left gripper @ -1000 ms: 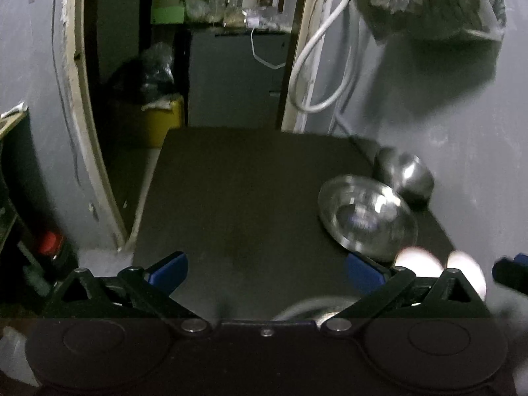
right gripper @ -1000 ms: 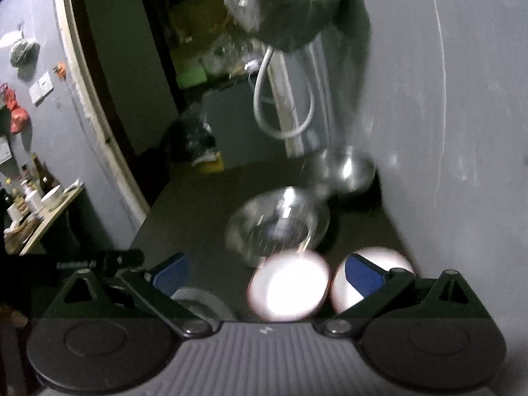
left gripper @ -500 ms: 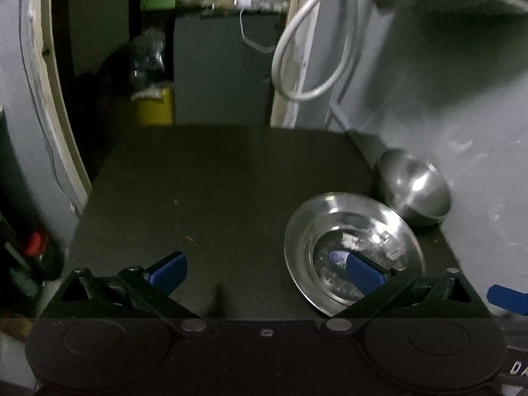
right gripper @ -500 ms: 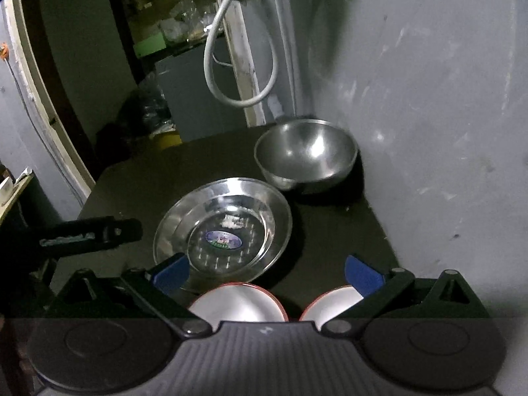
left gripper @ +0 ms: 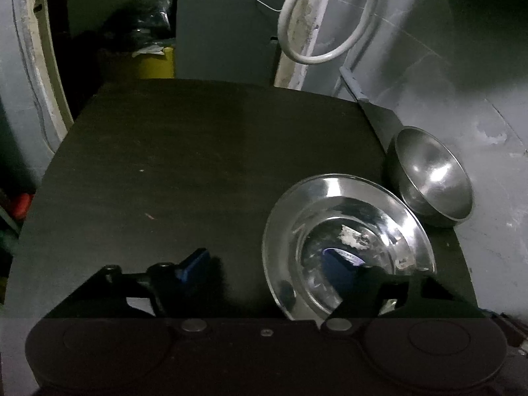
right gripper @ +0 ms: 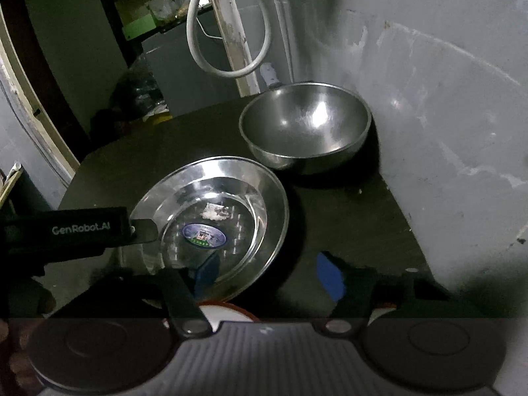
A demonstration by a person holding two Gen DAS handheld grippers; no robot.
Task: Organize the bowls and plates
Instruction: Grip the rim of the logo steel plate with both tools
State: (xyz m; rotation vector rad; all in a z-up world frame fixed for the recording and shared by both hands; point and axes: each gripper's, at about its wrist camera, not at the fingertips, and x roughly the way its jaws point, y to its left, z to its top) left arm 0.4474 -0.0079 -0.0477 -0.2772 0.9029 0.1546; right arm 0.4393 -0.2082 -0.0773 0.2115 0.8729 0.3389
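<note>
Steel dominates the dark tabletop (left gripper: 198, 171): a shiny round stainless plate (right gripper: 211, 227) with a blue sticker lies near the grey wall, a deep stainless steel bowl (right gripper: 305, 125) just behind it. Left gripper (left gripper: 267, 264) and right gripper (right gripper: 267, 272) each straddle the plate's rim, jaws closing, pads not yet pressing it.

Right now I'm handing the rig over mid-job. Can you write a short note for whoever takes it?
Left gripper: jaws closing, left rim of the shiny steel plate between them, not clamped.
Right gripper: jaws closing, the plate's near-right rim between them, no grip visible.
The plate lies on the dark table; the round steel bowl sits behind it by the grey wall. Red-rimmed white dishes peek out at the near edge.
Done: nothing stacked.
Left: all stacking.
</note>
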